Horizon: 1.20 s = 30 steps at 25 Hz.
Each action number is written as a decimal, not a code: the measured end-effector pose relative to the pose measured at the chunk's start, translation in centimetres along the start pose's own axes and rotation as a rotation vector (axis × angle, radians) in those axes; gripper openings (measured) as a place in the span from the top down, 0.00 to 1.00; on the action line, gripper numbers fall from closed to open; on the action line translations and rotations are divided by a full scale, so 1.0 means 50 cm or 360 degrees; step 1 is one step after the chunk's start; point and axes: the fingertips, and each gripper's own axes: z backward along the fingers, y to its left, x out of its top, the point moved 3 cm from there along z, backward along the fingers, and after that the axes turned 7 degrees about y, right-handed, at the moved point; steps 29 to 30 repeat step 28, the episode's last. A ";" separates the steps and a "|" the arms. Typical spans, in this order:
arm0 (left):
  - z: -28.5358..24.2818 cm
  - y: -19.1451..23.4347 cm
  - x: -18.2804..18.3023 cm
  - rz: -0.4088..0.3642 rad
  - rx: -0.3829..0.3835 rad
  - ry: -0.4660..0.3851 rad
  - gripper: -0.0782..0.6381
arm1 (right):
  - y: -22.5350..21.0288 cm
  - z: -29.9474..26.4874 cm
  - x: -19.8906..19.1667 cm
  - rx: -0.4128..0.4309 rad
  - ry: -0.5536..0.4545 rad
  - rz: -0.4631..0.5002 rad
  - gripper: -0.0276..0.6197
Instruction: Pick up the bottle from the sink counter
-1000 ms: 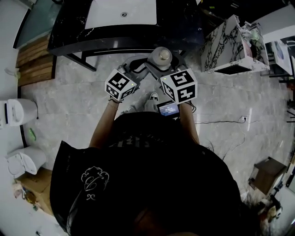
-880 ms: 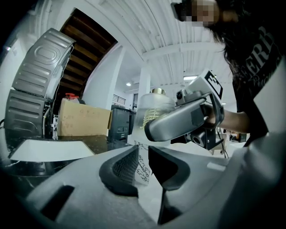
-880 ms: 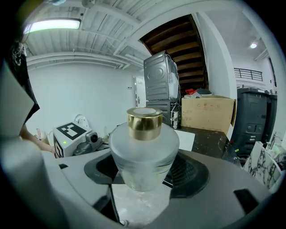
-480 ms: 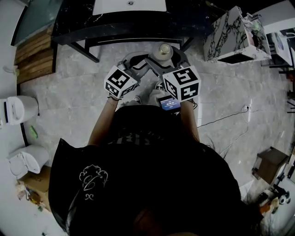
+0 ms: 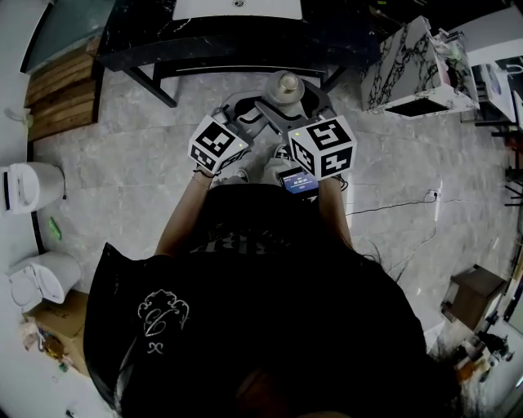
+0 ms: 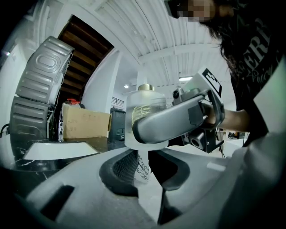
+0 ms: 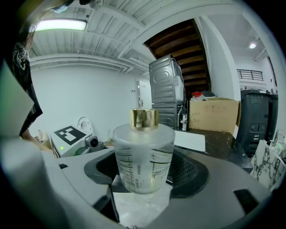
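Observation:
A frosted bottle with a gold cap stands upright between the jaws of my right gripper, which is shut on it, held over the floor in front of the black sink counter. In the right gripper view the bottle fills the middle, pinched by the right gripper at its lower body. My left gripper is close on the bottle's left, its jaws a narrow gap apart and holding nothing. In the left gripper view the bottle shows beyond the left gripper, partly hidden by the right gripper's arm.
A white basin is set in the counter at the top edge. A marble-patterned cabinet stands at the right, two toilets at the left wall, wooden boards at upper left. A cable lies on the tiled floor.
The counter has slid toward the top of the head view, so the bottle and both grippers sit farther from it. The right gripper's hold on the bottle is unchanged.

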 end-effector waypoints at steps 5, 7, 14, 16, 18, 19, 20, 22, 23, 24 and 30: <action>-0.002 0.008 0.005 -0.0055 0.0033 0.0003 0.78 | -0.004 0.001 0.008 -0.0004 -0.0031 0.0025 0.46; -0.005 0.010 0.008 -0.0062 0.0034 0.0000 0.78 | -0.008 0.002 0.010 -0.0006 -0.0042 0.0018 0.46; -0.024 0.007 0.028 -0.0120 0.0011 -0.0019 0.78 | -0.028 0.017 0.018 -0.0028 -0.0082 0.0009 0.46; -0.029 0.006 0.031 -0.0120 0.0009 -0.0016 0.78 | -0.033 0.020 0.018 -0.0033 -0.0086 0.0006 0.46; -0.033 0.004 0.033 -0.0126 0.0003 -0.0017 0.78 | -0.036 0.024 0.017 -0.0035 -0.0085 0.0004 0.46; -0.035 0.002 0.033 -0.0128 0.0001 -0.0017 0.78 | -0.038 0.025 0.017 -0.0036 -0.0085 0.0004 0.46; -0.036 0.001 0.033 -0.0129 0.0001 -0.0016 0.78 | -0.039 0.026 0.016 -0.0037 -0.0085 0.0004 0.46; -0.038 -0.001 0.033 -0.0130 0.0001 -0.0016 0.78 | -0.040 0.028 0.015 -0.0036 -0.0086 0.0005 0.46; -0.039 -0.001 0.033 -0.0131 0.0002 -0.0016 0.78 | -0.041 0.028 0.014 -0.0036 -0.0088 0.0005 0.46; -0.039 -0.001 0.033 -0.0132 0.0002 -0.0016 0.78 | -0.041 0.028 0.014 -0.0035 -0.0088 0.0004 0.46; -0.042 0.001 0.033 -0.0131 0.0003 -0.0016 0.78 | -0.044 0.027 0.014 -0.0035 -0.0088 0.0006 0.46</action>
